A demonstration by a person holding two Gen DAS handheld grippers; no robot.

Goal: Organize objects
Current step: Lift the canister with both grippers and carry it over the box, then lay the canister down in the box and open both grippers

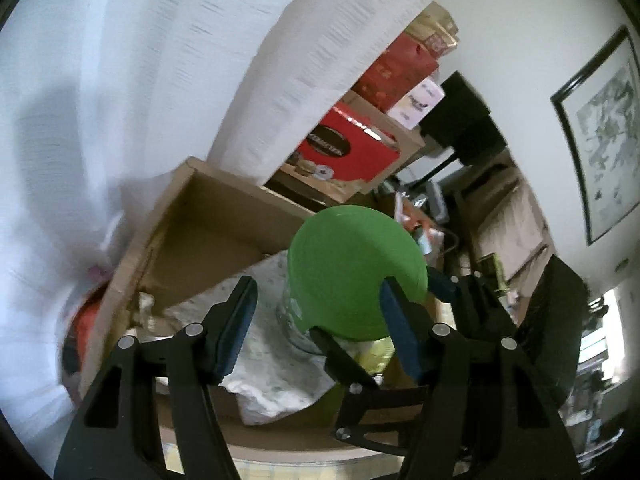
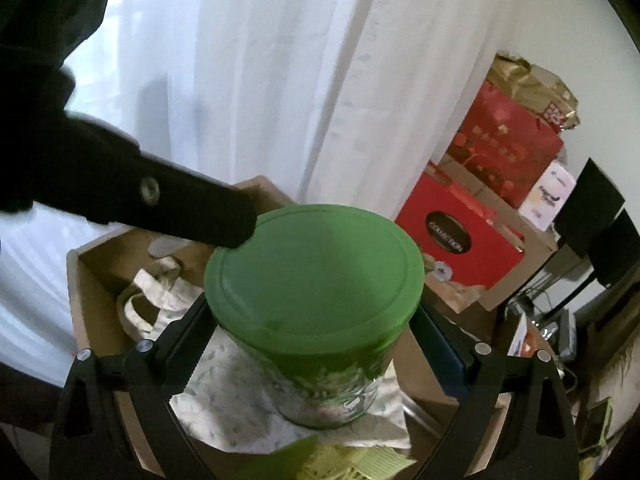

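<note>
A round can with a green lid (image 2: pixel 316 268) and a printed metal body is held between the fingers of my right gripper (image 2: pixel 316 320), over an open cardboard box (image 2: pixel 86 280). A white printed cloth bag (image 2: pixel 160 296) lies in the box under the can. In the left wrist view the green-lidded can (image 1: pixel 352 272) sits just ahead, with my right gripper's fingers (image 1: pixel 400 328) on it. My left gripper (image 1: pixel 316 304) is open, close to the can, with nothing held. Its finger (image 2: pixel 192 208) reaches in from the left by the lid.
White curtains (image 2: pixel 248 80) hang behind the box. Red gift boxes (image 2: pixel 460 236) and cardboard cartons are stacked to the right, with a black speaker (image 2: pixel 592 200) beyond. A framed picture (image 1: pixel 600 128) hangs on the wall. Yellow-green packaging (image 2: pixel 352 460) lies at the box's near edge.
</note>
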